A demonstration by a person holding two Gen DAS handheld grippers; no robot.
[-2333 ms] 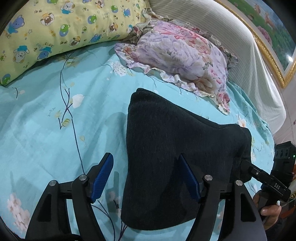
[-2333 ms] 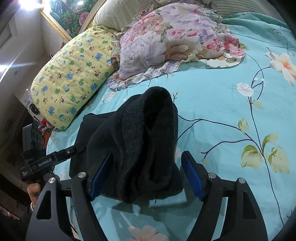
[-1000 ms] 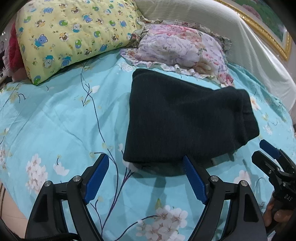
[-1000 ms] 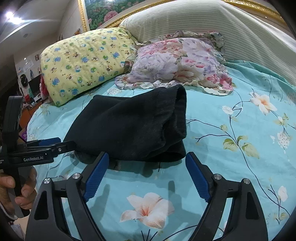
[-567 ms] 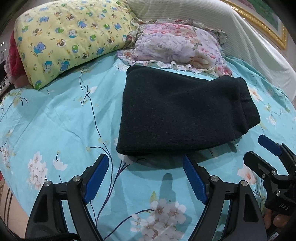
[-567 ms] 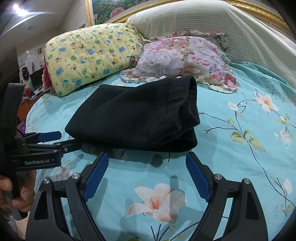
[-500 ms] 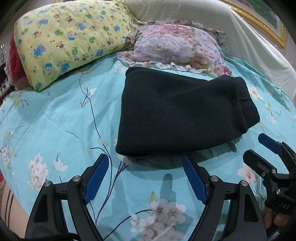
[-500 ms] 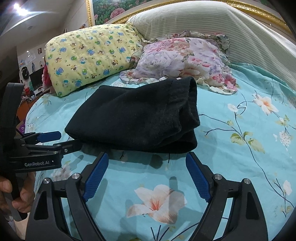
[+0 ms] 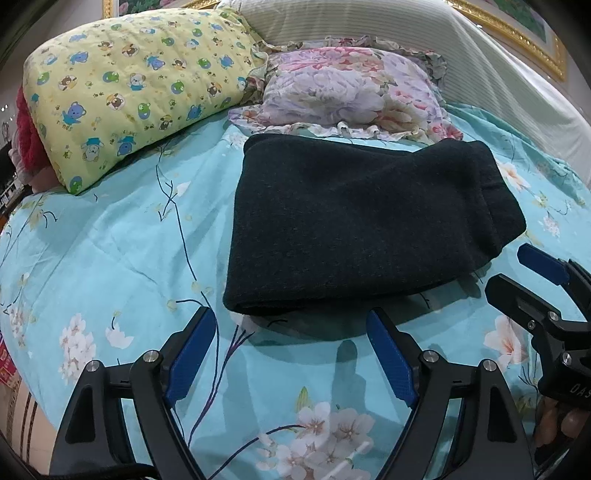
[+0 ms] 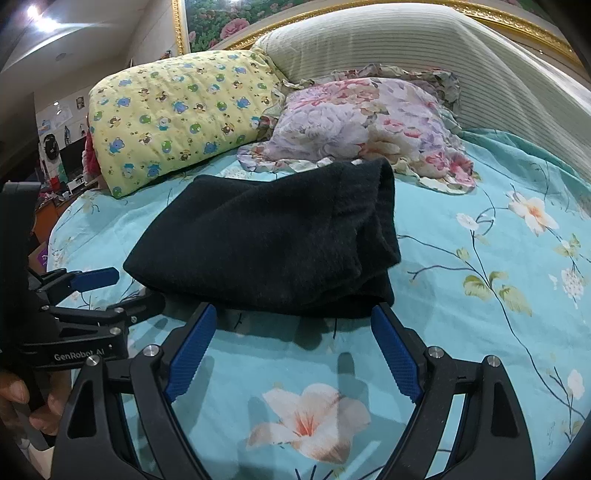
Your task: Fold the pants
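Bright indoor light from a ceiling lamp (image 10: 32, 12) at my upper left; soft shadows under my fingers, sharp focus, fisheye bending and dark vignette at edges.

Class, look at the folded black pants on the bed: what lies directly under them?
The folded black pants rest on the turquoise floral bedsheet, which shows all around them. The sheet's pattern beneath the pants is covered, so nothing else can be confirmed there.

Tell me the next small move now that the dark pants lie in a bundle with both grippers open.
Probably none on the cloth: lift both grippers clear. The folded dark pants lie flat on the floral bedsheet, edges roughly aligned, and the left gripper and right gripper are open, short of the near edge, holding nothing. The fold looks finished.
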